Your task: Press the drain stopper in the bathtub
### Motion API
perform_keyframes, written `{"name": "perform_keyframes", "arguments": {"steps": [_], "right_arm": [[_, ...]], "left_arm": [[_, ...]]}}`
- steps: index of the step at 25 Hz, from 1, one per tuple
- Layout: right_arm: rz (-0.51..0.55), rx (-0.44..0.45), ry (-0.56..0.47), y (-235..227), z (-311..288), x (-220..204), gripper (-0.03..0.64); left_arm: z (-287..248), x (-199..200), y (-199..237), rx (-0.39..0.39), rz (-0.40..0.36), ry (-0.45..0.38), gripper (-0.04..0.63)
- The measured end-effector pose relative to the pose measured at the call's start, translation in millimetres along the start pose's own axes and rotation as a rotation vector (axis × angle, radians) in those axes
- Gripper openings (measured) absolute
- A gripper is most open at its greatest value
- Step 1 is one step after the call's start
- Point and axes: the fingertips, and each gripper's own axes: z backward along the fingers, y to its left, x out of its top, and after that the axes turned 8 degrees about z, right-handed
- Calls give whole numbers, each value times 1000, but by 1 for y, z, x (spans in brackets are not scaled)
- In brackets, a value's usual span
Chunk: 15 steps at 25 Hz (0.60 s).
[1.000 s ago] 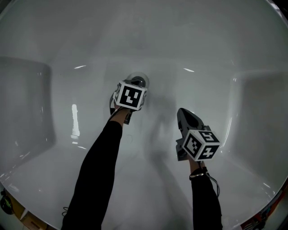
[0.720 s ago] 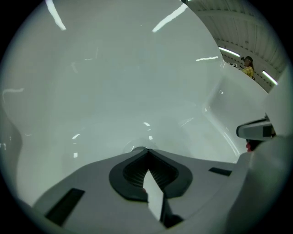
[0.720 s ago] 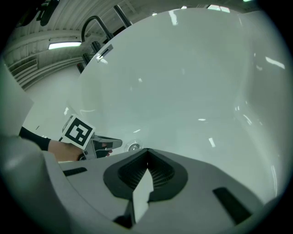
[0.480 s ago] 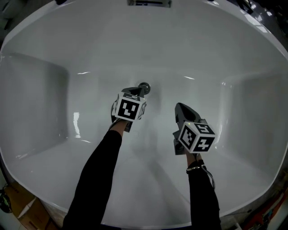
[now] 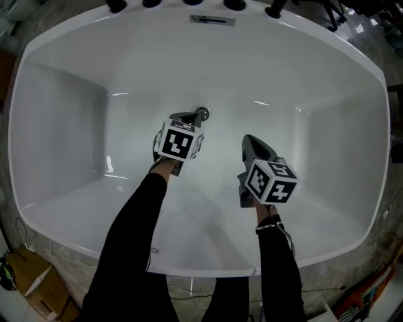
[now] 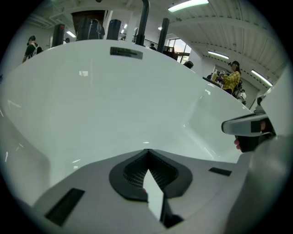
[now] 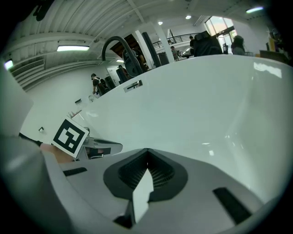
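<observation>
The bathtub (image 5: 75, 126) is plain white with a glossy, smooth finish. It has rounded corners, and a stepped ledge is moulded into each side wall. A small rectangular overflow plate (image 5: 213, 20) sits high on the far wall. A row of dark tap fittings (image 5: 151, 4) lines the rim above it.

The drain stopper (image 5: 201, 114) is a small round disc of shiny metal. It's on the tub floor, right where the floor curves up into the far wall.

The left gripper (image 5: 186, 117) is grey plastic with a dark tapered nose. It's reached down into the tub on a nearly straight arm in a black sleeve (image 5: 135, 226). Its tip is just beside the stopper on the left, but I can't tell if they're actually touching. In the left gripper view its ribbed black pads (image 6: 132, 171) meet at the tip, so the claw is closed with nothing in it.

The right gripper (image 5: 250, 141) hangs lower and off to the right, well apart from the stopper. It points at the far wall and is a bit tilted. Its claw is pinched together too, with nothing between the pads. There's a thin cord (image 5: 275, 227) round that wrist.
</observation>
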Motion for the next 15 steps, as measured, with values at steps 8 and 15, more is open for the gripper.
{"name": "perform_keyframes", "arguments": {"steps": [8, 15], "right_arm": [[22, 5, -14, 30, 55, 40, 2], [29, 10, -37, 52, 90, 67, 2]], "left_arm": [[75, 32, -35, -24, -36, -40, 3], [128, 53, -51, -23, 12, -82, 3]]}}
